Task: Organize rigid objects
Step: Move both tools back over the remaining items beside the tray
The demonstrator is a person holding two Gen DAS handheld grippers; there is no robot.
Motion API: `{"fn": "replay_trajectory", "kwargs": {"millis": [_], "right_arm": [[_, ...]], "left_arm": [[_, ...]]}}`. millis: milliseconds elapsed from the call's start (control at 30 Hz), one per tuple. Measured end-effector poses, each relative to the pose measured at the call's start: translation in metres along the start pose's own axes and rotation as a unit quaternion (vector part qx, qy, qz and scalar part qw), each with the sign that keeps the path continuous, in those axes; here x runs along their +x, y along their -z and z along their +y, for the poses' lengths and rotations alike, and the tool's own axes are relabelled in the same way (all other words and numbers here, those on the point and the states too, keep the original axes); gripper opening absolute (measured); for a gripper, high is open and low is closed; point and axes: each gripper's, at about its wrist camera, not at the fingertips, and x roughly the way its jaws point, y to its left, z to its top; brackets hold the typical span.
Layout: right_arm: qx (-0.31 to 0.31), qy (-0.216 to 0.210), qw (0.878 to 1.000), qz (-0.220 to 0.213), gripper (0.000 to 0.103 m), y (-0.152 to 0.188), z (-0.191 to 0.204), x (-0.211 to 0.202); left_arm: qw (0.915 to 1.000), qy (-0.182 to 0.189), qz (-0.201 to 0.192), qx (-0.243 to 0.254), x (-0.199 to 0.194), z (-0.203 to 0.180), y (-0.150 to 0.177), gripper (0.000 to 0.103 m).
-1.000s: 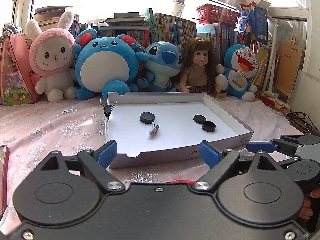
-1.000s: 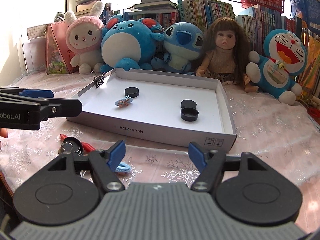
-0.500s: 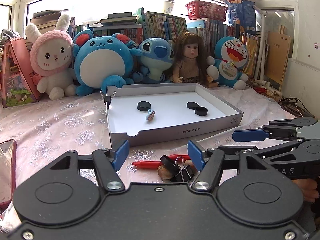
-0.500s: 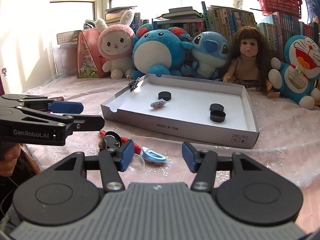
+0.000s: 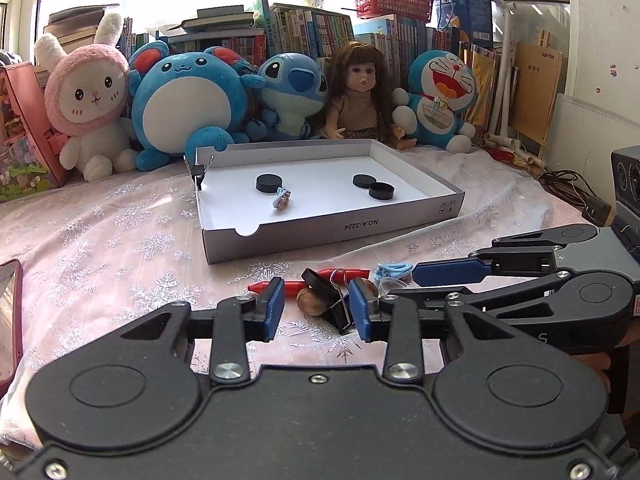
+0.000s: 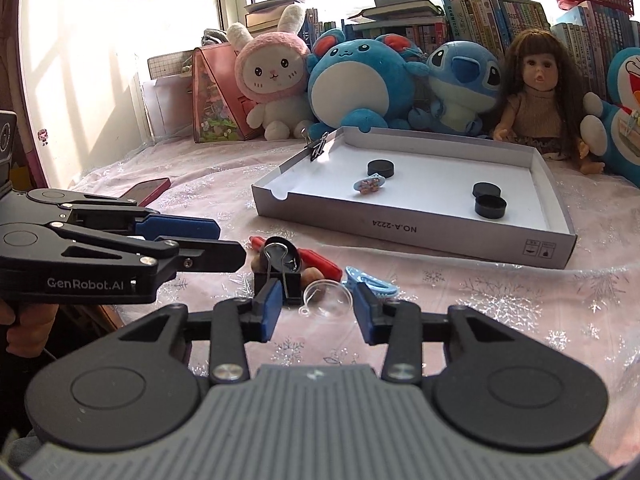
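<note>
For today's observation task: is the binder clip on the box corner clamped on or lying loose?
Clamped on: the binder clip stands on the box wall's edge.

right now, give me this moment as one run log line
left gripper: open over binder clip | right gripper: open by clear cup | pile outside box | nothing held

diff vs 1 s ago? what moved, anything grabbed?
Both grippers pulled back from the white cardboard tray and dropped toward the pile in front of it. Left gripper now brackets the black binder clip and brown nut; right gripper brackets the clear plastic dome. Jaws narrowed on both, still open; nothing grabbed. Tray contents unchanged.
</note>
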Motion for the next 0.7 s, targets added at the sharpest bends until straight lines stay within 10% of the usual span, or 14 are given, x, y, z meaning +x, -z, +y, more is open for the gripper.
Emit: {"fn": "replay_trajectory", "kwargs": {"millis": [700], "right_arm": [[0.006,0.075,0.997,0.002,0.032,-0.001,-0.005,0.007]], "left_arm": [[0.9997,-0.009,0.017,0.015,0.013,-0.008,0.01,0.035]]}}
